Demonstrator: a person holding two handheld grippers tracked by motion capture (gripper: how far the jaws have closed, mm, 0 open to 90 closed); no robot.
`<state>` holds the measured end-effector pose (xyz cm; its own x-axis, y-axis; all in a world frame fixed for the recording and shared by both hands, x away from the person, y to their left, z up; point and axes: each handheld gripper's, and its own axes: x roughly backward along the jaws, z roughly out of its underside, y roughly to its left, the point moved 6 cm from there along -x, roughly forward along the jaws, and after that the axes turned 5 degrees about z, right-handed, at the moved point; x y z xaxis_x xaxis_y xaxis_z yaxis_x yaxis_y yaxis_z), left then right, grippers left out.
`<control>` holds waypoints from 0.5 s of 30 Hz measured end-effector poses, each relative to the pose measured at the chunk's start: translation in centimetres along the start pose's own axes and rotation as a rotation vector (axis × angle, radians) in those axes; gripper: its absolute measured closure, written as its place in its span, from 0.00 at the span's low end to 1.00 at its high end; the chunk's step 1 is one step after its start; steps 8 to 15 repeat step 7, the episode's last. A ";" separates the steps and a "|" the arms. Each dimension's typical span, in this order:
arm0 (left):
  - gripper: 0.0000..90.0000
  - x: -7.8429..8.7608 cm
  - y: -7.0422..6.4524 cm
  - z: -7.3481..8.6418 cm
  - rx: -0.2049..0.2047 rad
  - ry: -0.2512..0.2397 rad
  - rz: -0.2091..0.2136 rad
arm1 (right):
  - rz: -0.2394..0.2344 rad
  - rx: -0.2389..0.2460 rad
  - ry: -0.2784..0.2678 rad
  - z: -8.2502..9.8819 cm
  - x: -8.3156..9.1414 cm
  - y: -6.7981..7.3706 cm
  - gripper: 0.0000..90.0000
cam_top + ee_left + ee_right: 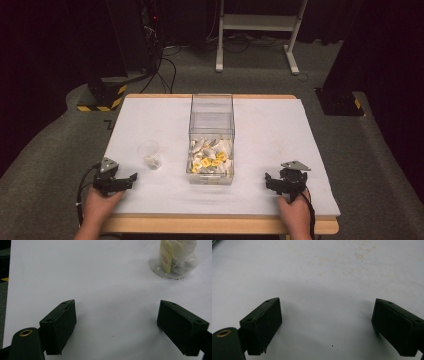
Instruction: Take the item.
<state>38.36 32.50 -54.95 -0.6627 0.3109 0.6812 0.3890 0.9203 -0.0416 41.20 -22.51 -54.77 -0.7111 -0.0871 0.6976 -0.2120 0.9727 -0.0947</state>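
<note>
Resting cup: the small clear plastic cup (149, 154) stands upright on the white table cover (280, 125), ahead of my left jaws and off to their right, well apart from them.
Cup contents: a tea bag with a yellow tag and a loop of string lies inside the cup (175, 258), seen in my left gripper view past the right-hand jaw.
Left gripper: my left gripper (131, 178) sits low over the cover near the table's front edge, jaws pointing along the front edge toward the bin side.
Left jaws: spread wide apart, bare white cover between them (116, 325), nothing gripped or touched.
Right gripper: my right gripper (269, 181) lies on the far side of the bin, also near the front edge.
Right jaws: spread wide too (327, 326), bare cover between them, faint brownish stains on the cover ahead.
Bin: a clear plastic bin (211, 107) stands between my two grippers, farther out than both, apart from the cup.
Bin contents: a heap of tea bags (212, 156), white with yellow tags, fills its near end.
Hands: my left hand (99, 206) and right hand (295, 212) hold the gripper bodies from behind.
</note>
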 end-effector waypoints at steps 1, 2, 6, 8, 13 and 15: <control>0.18 0.0 0.0 0.0 0.000 0.000 0.000 | 0.000 0.000 0.000 0.0 0.0 0.0 0.10; 0.18 0.0 0.0 0.0 0.000 0.000 0.000 | 0.000 -0.001 0.000 0.0 0.0 0.0 0.10; 0.18 0.0 0.0 0.0 -0.003 0.002 0.000 | -0.001 -0.001 0.001 0.0 0.0 0.0 0.10; 0.18 0.0 0.0 0.0 -0.004 0.002 -0.002 | -0.001 -0.001 0.001 0.0 0.0 0.0 0.10; 0.18 0.0 0.0 0.0 -0.004 0.002 -0.002 | -0.001 -0.001 0.001 0.0 0.0 0.0 0.10; 0.18 0.0 0.0 0.0 -0.004 0.002 -0.002 | -0.001 -0.001 0.001 0.0 0.0 0.0 0.10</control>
